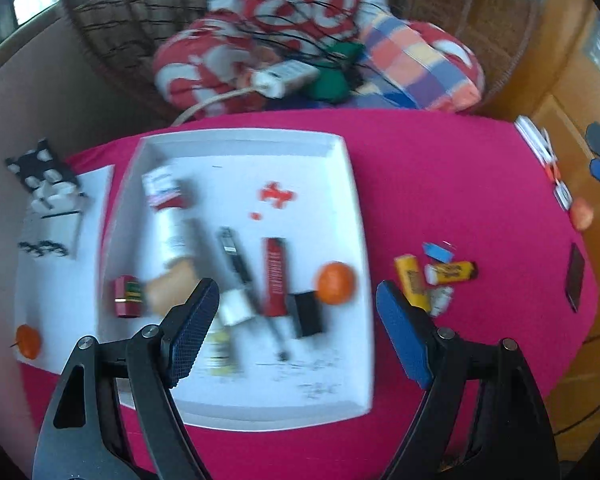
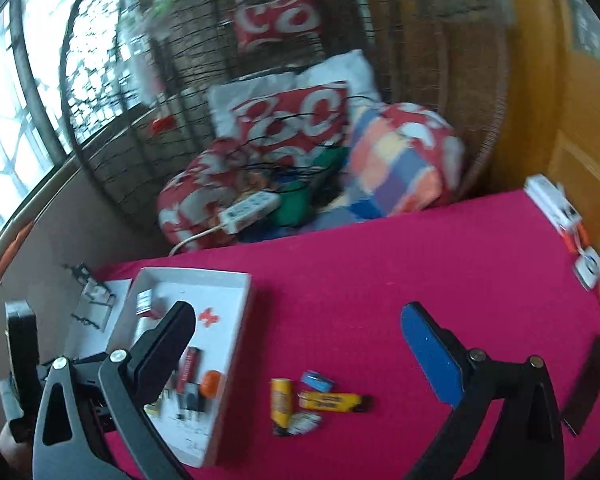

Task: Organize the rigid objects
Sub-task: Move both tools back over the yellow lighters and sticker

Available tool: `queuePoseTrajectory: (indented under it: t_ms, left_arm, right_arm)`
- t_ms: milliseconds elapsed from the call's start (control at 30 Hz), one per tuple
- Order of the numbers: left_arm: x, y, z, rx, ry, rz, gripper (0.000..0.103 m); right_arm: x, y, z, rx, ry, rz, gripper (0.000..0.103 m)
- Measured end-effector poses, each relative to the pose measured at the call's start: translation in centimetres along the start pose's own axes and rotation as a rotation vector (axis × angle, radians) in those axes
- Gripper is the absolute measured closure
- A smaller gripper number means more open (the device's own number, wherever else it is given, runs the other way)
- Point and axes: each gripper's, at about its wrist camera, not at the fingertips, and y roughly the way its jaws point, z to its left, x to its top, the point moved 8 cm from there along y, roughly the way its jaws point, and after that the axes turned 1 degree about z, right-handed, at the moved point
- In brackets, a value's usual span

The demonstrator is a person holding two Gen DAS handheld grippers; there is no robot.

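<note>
Jaws of the left gripper (image 1: 298, 304) are standing wide and holding nothing, hovering over the white tray (image 1: 352, 208) on the pink table (image 1: 440, 184), where an orange ball (image 1: 335, 283) and red tube (image 1: 275, 276) are lying. Right gripper (image 2: 296, 332) is gaping fully, empty, above yellow tubes (image 2: 281, 404) just beside the tray.

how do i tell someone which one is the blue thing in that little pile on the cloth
Start at the white tray on the pink tablecloth and look at the small cluster lying loose on the cloth beside it. The blue packet sits at the cluster's far edge. It is the only blue item there; its neighbours are yellow or whitish.
</note>
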Motion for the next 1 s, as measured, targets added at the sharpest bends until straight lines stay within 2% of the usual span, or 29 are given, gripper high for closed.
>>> queuePoseTrajectory:
  t_ms: [333,567,867,933,1000]
  left_arm:
    - [-1.6,5.1,-9.2,-0.059,0.089,0.162,0.021]
    - [-1.9,8.1,-14.0,-0.095,0.065,0.217,0.021]
    - [-2.7,13.2,-14.8,0.071,-0.014,0.265,0.021]
    - [-3.2,14.3,-14.8,0.091,-0.033,0.284,0.021]
    - [-3.0,14.2,-15.1,0.093,-0.049,0.256,0.020]
  right_arm:
    - [-2.6,-3.0,-9.8,-0.090,0.095,0.047,0.000]
    - [-3.6,-4.6,-14.7,-0.121,0.116,0.069,0.000]
    - [-4.7,-6.0,-20.6,-0.147,0.144,0.092,0.000]
    - [-5.1,-6.1,-21.9,-0.154,0.153,0.104,0.000]
    - [-5.4,-6.2,-22.8,-0.157,0.157,0.114,0.000]
